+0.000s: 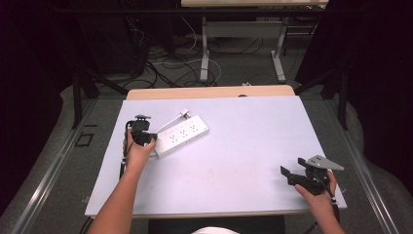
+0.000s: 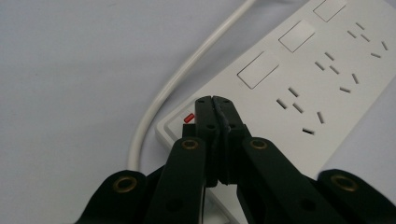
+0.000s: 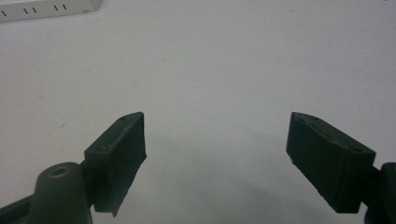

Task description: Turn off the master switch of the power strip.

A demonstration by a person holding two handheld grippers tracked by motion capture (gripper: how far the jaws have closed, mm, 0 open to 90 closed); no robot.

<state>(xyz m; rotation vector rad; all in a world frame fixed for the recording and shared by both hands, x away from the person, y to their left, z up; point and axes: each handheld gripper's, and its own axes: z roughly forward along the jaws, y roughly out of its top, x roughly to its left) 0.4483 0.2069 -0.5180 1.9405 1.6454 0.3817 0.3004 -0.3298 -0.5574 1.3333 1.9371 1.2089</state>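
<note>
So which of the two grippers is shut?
The left gripper: its jaws are pressed together over the end of the power strip by the red switch. The right gripper has its jaws wide apart above bare table.

A lab or test space, curtained in black. A pale tabletop [image 1: 253, 146] stands on grey carpet, loose cables [image 1: 170, 66] trailing over the floor behind it beneath a metal-legged desk [image 1: 243, 29]
</note>
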